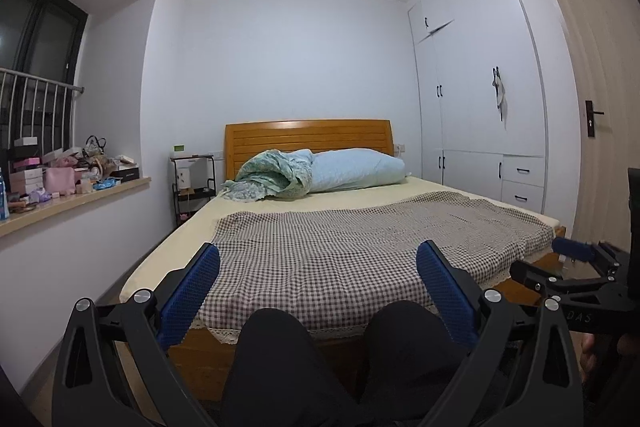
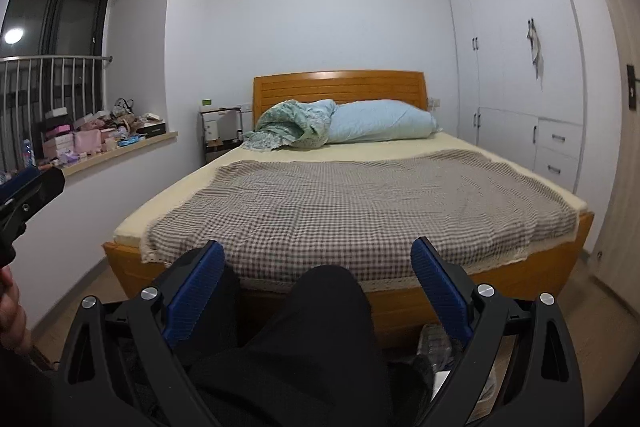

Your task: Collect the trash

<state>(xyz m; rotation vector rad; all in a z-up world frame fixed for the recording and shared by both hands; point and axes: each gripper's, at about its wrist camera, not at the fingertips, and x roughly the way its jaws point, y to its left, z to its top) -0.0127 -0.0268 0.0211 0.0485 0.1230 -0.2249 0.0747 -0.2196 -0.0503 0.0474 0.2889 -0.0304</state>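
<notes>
My left gripper (image 1: 319, 251) is open, and its blue pads frame the foot of a bed with nothing between them. My right gripper (image 2: 318, 246) is open too and just as empty, held level beside the left one. Each shows in the other's view: the right gripper (image 1: 576, 257) at the right edge, the left gripper (image 2: 28, 191) at the left edge. Below both are the person's knees (image 2: 320, 307) in black trousers. Something crumpled and clear, like plastic wrap (image 2: 434, 343), lies on the floor by the bed's foot, partly hidden by my right finger.
A wooden bed (image 2: 400, 307) fills the middle, with a checked blanket (image 1: 360, 247), a blue pillow (image 1: 356, 169) and a green quilt (image 1: 276, 171). The window sill (image 1: 72, 201) on the left holds several boxes and bags. White wardrobes (image 1: 480, 87) and a door (image 1: 592, 107) stand on the right.
</notes>
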